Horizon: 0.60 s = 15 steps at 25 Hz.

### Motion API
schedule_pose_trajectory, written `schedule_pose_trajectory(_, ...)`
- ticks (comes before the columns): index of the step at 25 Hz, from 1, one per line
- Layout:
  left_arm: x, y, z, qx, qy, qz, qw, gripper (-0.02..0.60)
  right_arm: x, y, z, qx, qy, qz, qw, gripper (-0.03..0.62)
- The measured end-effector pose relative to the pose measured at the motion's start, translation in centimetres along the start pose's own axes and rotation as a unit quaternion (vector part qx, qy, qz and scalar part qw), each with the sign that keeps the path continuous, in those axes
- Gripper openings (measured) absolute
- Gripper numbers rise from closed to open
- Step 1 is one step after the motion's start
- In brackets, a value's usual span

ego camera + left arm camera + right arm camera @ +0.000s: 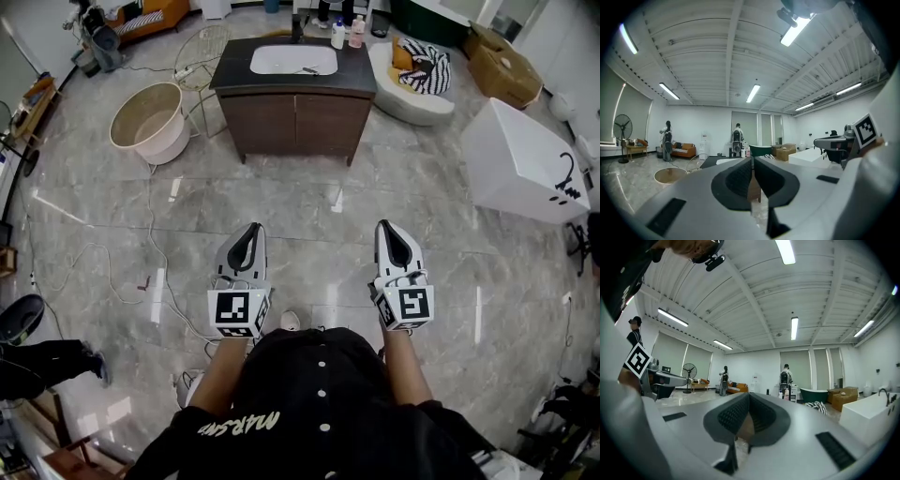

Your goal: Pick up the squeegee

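Note:
I see no squeegee that I can make out. A small thin item (307, 70) lies on the white basin (281, 58) of the dark vanity (295, 117), too small to identify. Both grippers are held level over the marble floor, pointing at the vanity and well short of it. The left gripper (253, 228) has its jaws together with nothing between them, as the left gripper view (753, 161) shows too. The right gripper (386, 226) is likewise shut and empty (748, 397).
Bottles (339, 34) stand at the vanity's back edge. A round beige tub (148, 122) and a wire chair (202, 47) sit left of it. A white armchair (412, 94) and a white bathtub (520, 159) are at the right. A cable (150, 234) crosses the floor at the left.

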<state>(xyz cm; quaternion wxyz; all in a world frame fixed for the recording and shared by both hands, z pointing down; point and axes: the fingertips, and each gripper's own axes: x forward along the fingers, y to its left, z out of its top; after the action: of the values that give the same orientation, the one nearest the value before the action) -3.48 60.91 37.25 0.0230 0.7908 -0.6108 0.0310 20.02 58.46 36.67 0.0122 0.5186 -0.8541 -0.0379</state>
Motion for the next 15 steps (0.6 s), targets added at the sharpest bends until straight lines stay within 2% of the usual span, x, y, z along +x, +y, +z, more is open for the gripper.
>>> schedule_pose_trajectory(8,0.9,3.1,-1.3,-0.003,0.013,-0.003,0.9999,0.023,2.5,1.6,-1.3,-0.001,0.011,-0.01,1.0,-0.002)
schedule_pose_trajectory(15,4.5,4.7,-1.8,-0.004,0.022,-0.007,0.9997,0.022,5.9,0.0,-2.1,0.01,0.014,-0.025,1.0,-0.002)
